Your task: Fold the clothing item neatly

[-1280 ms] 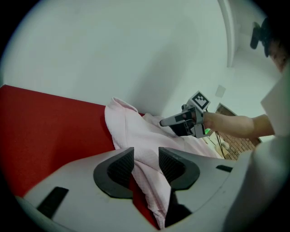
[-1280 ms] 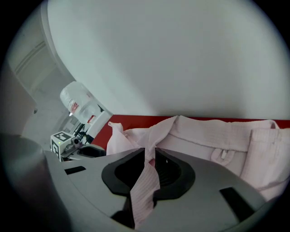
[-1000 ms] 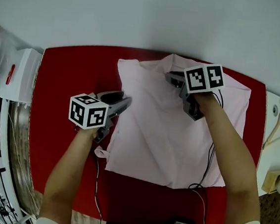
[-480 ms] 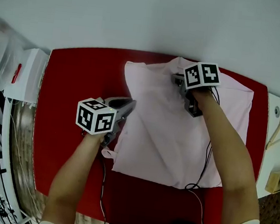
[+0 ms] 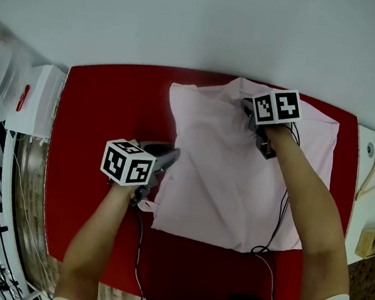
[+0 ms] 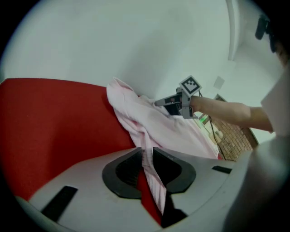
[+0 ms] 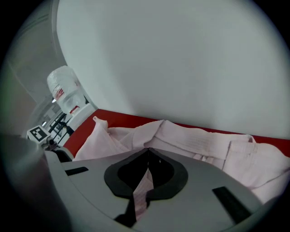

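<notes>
Head view: pink shirt (image 5: 227,183) spread flat on red table (image 5: 98,116), long axis running from the person's side toward the wall (image 5: 201,21). Near hem roughly square to that axis; far end bunched and raised where gripped.

Left gripper (image 5: 167,156): set at the shirt's left side edge, about halfway along it. In the left gripper view, a narrow strip of that edge passes straight between the jaw tips and hangs out behind them. Jaws clamped on this strip, with only the cloth's thickness between the pads, having just eased open a little. Ahead of the jaws, edge lifted into a ridge running forward and slightly left to the far corner. Bulk of the shirt ahead and to the right of the jaws; bare table to their left.

Right gripper (image 5: 249,106): set at the far end of the shirt, right of its middle line. In the right gripper view, jaws just drawn fully together on a thin fold of cloth, tips meeting and a pinched tongue of fabric trailing back between them. Rumpled cloth directly ahead of the tips and to both sides, with a thicker stitched band lying crosswise just beyond. Most of the shirt behind these jaws, toward the person.

Both grippers well apart, with flat shirt between them.
</notes>
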{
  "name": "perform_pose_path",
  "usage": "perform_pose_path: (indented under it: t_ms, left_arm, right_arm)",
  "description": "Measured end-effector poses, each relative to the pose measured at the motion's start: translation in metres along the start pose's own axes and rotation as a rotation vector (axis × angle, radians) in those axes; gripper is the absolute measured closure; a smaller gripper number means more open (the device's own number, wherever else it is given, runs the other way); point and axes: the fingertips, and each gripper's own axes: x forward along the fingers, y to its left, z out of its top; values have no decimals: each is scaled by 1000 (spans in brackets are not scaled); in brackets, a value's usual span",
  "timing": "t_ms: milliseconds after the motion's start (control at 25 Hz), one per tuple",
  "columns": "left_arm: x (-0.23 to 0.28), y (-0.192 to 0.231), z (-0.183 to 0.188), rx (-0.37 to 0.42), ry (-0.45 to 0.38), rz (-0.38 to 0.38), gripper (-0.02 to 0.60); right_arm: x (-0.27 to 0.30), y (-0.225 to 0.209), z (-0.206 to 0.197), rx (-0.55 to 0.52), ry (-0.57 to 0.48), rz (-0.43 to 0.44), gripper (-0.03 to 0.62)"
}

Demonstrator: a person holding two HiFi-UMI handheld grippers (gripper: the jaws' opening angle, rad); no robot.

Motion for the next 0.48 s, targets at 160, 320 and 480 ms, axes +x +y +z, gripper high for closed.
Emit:
perform_pose_path:
  t_ms: [160, 320, 480]
  left_arm:
    - [-1, -3, -4, -11, -4, -9, 554]
    - [-9, -12, 2, 7, -41, -26, 558]
    - [-13, -18, 3, 31, -46, -31, 558]
  right_arm:
    - [3, 3, -5, 15, 1, 30, 577]
    - [7, 26, -2, -74, -1, 102, 576]
    - [18, 33, -6, -105, 42, 85, 576]
